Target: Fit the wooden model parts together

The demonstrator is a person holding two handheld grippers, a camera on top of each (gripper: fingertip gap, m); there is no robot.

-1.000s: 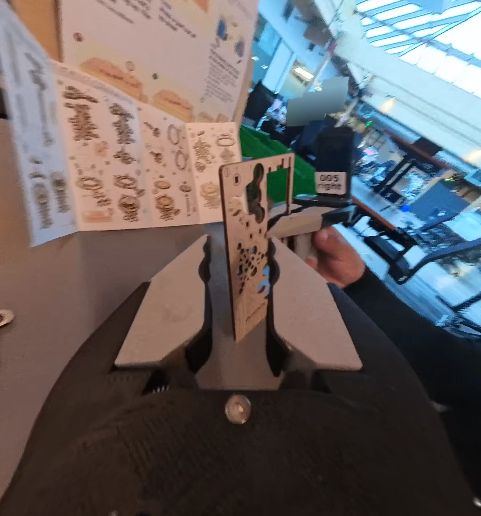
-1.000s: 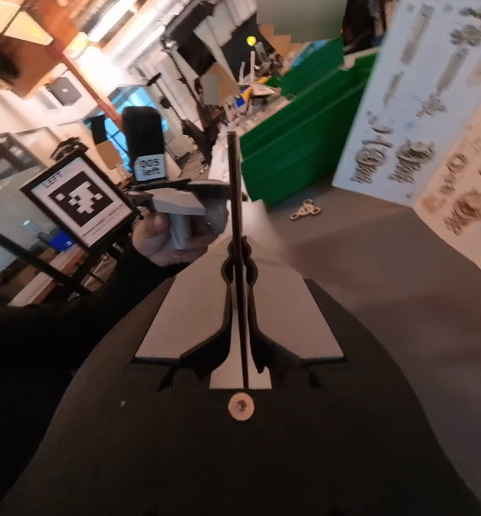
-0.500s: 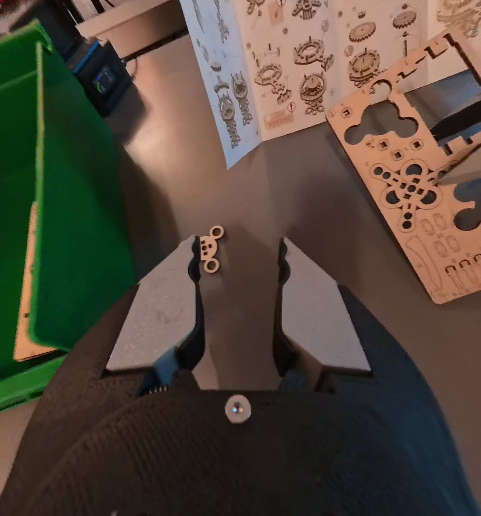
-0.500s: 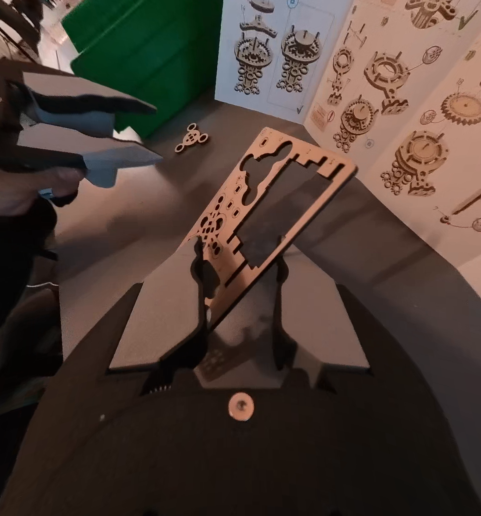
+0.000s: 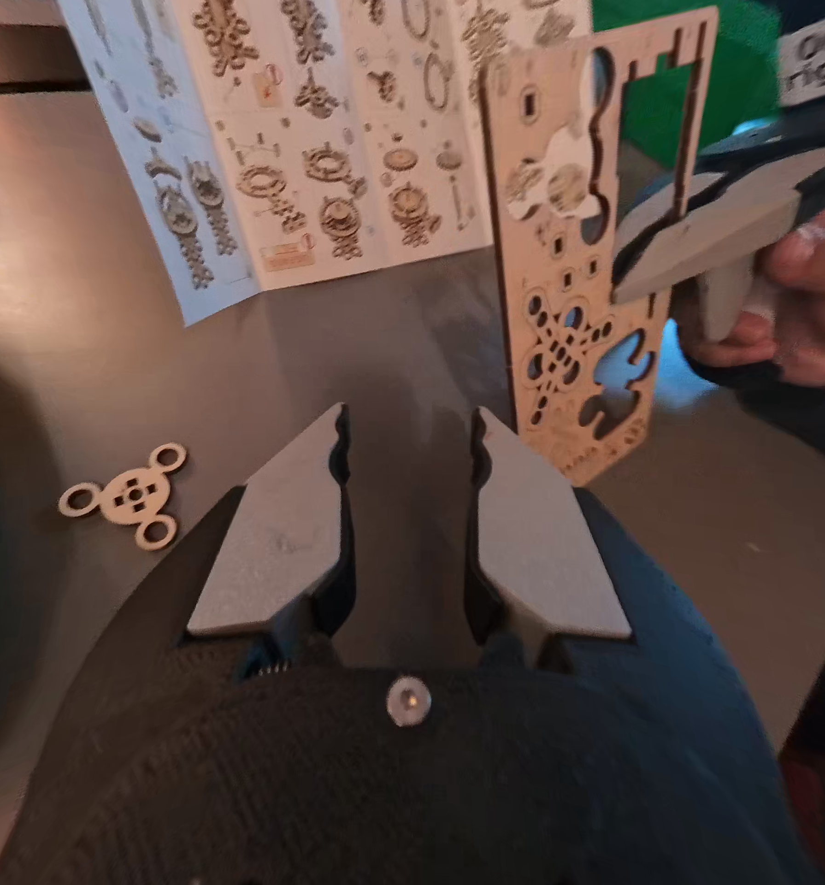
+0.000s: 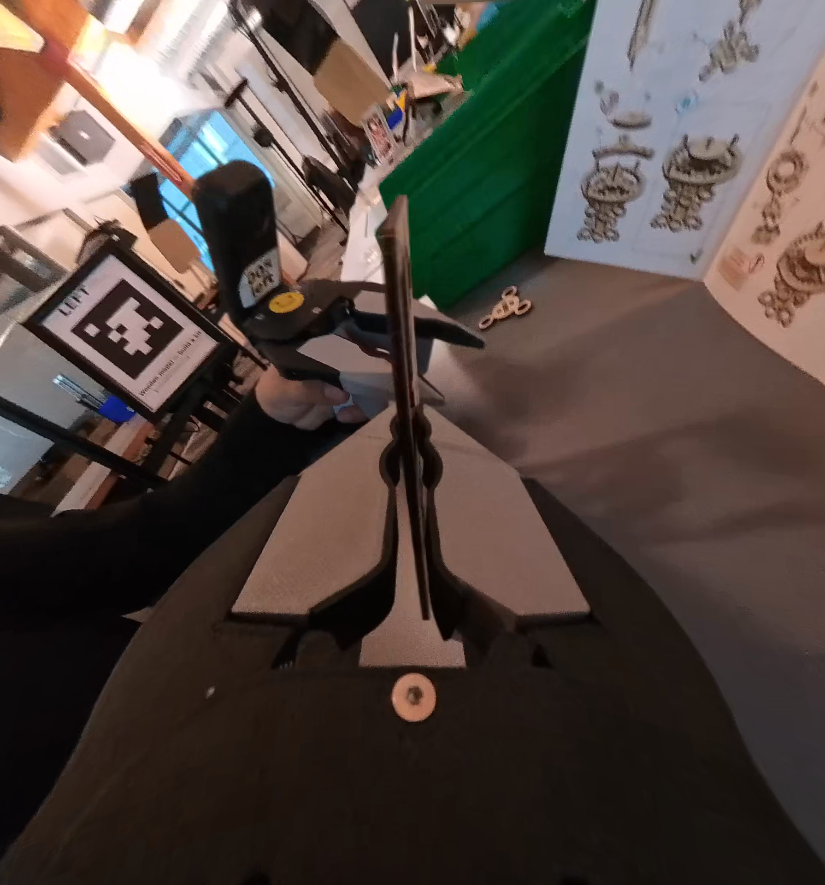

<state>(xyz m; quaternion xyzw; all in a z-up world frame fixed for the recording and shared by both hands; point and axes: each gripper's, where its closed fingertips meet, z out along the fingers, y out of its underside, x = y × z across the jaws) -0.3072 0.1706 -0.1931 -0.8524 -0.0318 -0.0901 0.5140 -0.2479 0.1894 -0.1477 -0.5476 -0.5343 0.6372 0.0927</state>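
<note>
a printed label on each tool, a marker sign, illustrated instruction sheets.

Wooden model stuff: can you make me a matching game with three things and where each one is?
Things:
1. wooden sheet
2. three-ring wooden piece
3. instruction leaflet

Places:
A. standing unfolded at the back of the table
B. lying flat on the table, left of the open left gripper
C. held upright in the shut right gripper

Pairs: 1-C, 2-B, 3-A
</note>
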